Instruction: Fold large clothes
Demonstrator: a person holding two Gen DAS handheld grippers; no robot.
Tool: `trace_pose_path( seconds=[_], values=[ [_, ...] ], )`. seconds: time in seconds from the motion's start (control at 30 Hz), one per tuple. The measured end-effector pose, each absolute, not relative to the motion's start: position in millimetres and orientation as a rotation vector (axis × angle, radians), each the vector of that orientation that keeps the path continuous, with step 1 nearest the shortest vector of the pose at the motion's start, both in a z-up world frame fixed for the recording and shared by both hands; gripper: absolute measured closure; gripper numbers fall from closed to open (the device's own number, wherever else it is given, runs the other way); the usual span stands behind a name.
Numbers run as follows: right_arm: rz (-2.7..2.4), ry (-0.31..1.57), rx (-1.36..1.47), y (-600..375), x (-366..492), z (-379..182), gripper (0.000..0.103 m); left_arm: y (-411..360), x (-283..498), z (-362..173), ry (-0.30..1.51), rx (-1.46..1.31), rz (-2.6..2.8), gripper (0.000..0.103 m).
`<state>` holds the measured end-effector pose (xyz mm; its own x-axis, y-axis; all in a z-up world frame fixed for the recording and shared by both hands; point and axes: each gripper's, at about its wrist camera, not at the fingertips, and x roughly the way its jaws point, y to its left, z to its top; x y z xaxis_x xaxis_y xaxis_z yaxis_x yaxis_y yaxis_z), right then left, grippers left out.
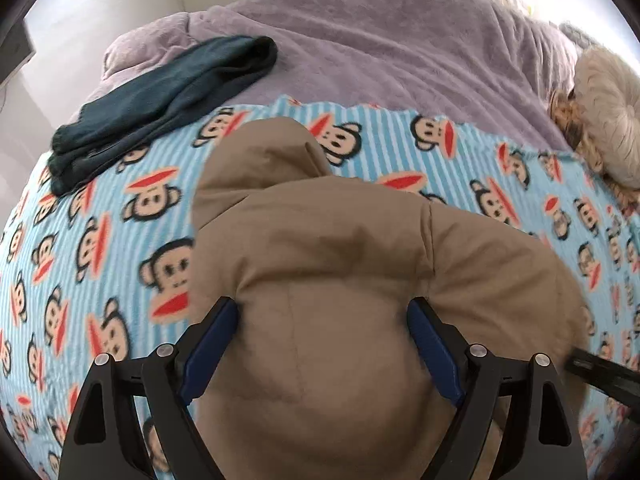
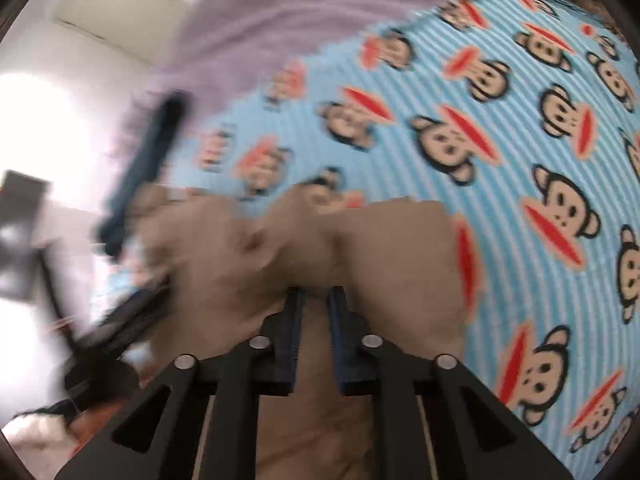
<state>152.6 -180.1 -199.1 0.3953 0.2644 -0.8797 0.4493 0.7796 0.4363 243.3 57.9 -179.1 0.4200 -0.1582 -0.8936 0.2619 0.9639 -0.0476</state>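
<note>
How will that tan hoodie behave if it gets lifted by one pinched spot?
The tan hoodie will probably sag and drape: it lies in soft puffy folds on the monkey blanket. It looks thick, so likely somewhat heavy for cloth. The right gripper pinches only a small bunch, which might slip.

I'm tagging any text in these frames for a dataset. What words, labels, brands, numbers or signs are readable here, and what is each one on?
None can be read.
The monkey-print blanket carries only cartoon faces and stripes, no lettering.
The tan hooded garment, dark teal folded garment and purple bedspread show no label or print.
The right wrist view is motion-blurred; any small text there would be unreadable.
</note>
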Motion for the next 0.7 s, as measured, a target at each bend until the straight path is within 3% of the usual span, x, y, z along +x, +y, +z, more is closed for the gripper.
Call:
trace_pose_path(
  seconds=[0.07, 0.2, 0.33, 0.5, 0.7],
  values=[
    [-0.154, 1.221, 0.709, -186.3, 149.9, -216.8, 0.103, 76.3, 224.2, -163.5, 1.083, 0.063, -0.287, 0.016],
    [-0.146, 1.235, 0.699, -186.5, 139.9, -234.0, 0.103, 113.3, 170.2, -144.5, 1.014, 0.044, -0.298, 0.016],
    [-0.151, 1.223, 0.616, -176.1, 136.5, -233.7, 0.103, 130.9, 125.7, -163.7, 1.050, 0.048, -0.295, 0.012],
    [-0.146, 1.169, 0.459, -158.4, 131.3, -239.4, 0.103, 134.9, 112.7, -195.5, 1.069, 0.007, -0.277, 0.000],
    [-0.161, 1.191, 0.512, -166.1, 121.1, -216.5, 0.099, 136.6, 118.6, -194.9, 1.110, 0.007, -0.260, 0.000]
  ],
)
